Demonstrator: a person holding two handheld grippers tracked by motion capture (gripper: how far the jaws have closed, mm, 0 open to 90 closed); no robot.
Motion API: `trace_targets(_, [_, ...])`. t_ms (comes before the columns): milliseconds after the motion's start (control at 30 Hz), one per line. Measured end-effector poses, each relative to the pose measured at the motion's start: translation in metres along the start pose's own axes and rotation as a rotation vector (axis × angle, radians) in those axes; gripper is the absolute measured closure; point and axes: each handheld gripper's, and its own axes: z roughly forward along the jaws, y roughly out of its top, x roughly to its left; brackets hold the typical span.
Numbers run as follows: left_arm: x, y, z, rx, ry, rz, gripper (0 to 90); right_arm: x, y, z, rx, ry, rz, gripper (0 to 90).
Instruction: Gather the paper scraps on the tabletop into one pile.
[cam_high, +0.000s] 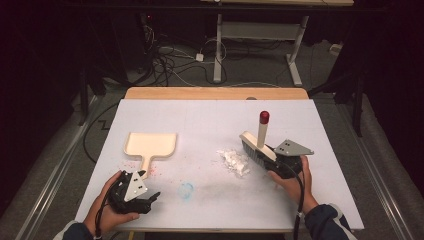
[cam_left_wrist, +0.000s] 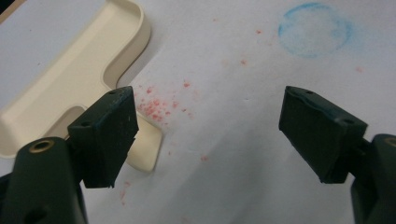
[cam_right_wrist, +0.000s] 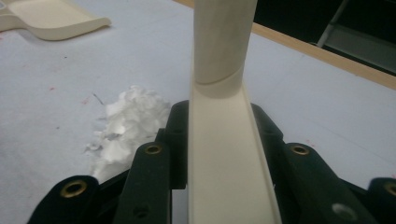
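Brush (cam_high: 256, 145) sits clamped in your right gripper (cam_high: 280, 161), bristles beside the white pile (cam_high: 235, 161), handle pointing up and away.

White table (cam_high: 210, 115) with dustpan (cam_high: 150, 145), crumbs (cam_high: 235, 161)

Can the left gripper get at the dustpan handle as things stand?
Probably yes. The left gripper is open beside the dustpan, and the handle end lies by one jaw with bare table between; nothing blocks it.
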Motion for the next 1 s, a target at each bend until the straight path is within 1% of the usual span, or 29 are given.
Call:
trace_targets(133, [-0.001,0.001,0.000,0.001,-0.002,0.005,18.7,0.012,0.002,0.001,-0.002,0.025,-0.024,67.9])
trace_targets(200, [-0.001,0.001,0.000,0.003,-0.004,0.007,18.7,0.016,0.004,0.002,0.000,0.015,-0.050,67.9])
trace_targets(233, [-0.001,0.001,0.000,0.002,-0.004,0.008,18.7,0.017,0.004,0.001,-0.006,0.016,-0.043,67.9])
trace_targets(267, [-0.001,0.000,-0.001,0.002,-0.003,0.006,18.7,0.018,0.005,0.001,-0.011,0.028,-0.032,67.9])
trace_targets(300, [-0.001,0.000,-0.001,-0.001,-0.002,0.000,18.7,0.019,0.006,0.000,-0.008,0.026,-0.031,67.9])
trace_targets(367, [0.000,0.000,-0.001,-0.002,0.002,0.000,18.7,0.020,0.008,-0.002,-0.012,0.009,-0.046,67.9])
trace_targets(433, [0.000,0.000,-0.001,0.000,0.006,-0.001,18.7,0.018,0.009,-0.004,-0.026,0.002,-0.045,67.9])
trace_targets(500, [0.001,0.000,-0.002,-0.005,0.010,-0.008,18.7,0.015,0.011,-0.009,-0.040,0.000,-0.033,67.9])
trace_targets(567, [0.003,0.000,-0.003,-0.007,0.017,-0.015,18.7,0.011,0.012,-0.014,-0.052,-0.016,-0.025,67.8])
trace_targets(633, [0.005,0.000,-0.004,-0.015,0.026,-0.035,18.7,0.007,0.013,-0.020,-0.070,-0.028,-0.021,67.8])
trace_targets(700, [0.007,0.000,-0.004,-0.014,0.049,-0.058,18.7,0.002,0.013,-0.025,-0.084,-0.037,-0.013,67.8])
trace_targets(800, [0.011,-0.001,-0.005,-0.018,0.069,-0.095,18.6,-0.004,0.014,-0.033,-0.111,-0.046,0.005,67.8])
trace_targets(833, [0.012,-0.001,-0.005,-0.029,0.074,-0.096,18.7,-0.005,0.014,-0.036,-0.116,-0.053,0.002,67.8])
trace_targets(867, [0.013,-0.002,-0.006,-0.030,0.075,-0.103,18.6,-0.006,0.015,-0.038,-0.122,-0.056,0.009,67.8])
trace_targets(933, [0.014,-0.002,-0.005,-0.033,0.076,-0.114,18.7,-0.008,0.016,-0.042,-0.136,-0.062,0.007,67.8])
trace_targets(1000, [0.015,-0.002,-0.005,-0.031,0.103,-0.125,18.7,-0.010,0.017,-0.046,-0.146,-0.074,0.004,67.8])
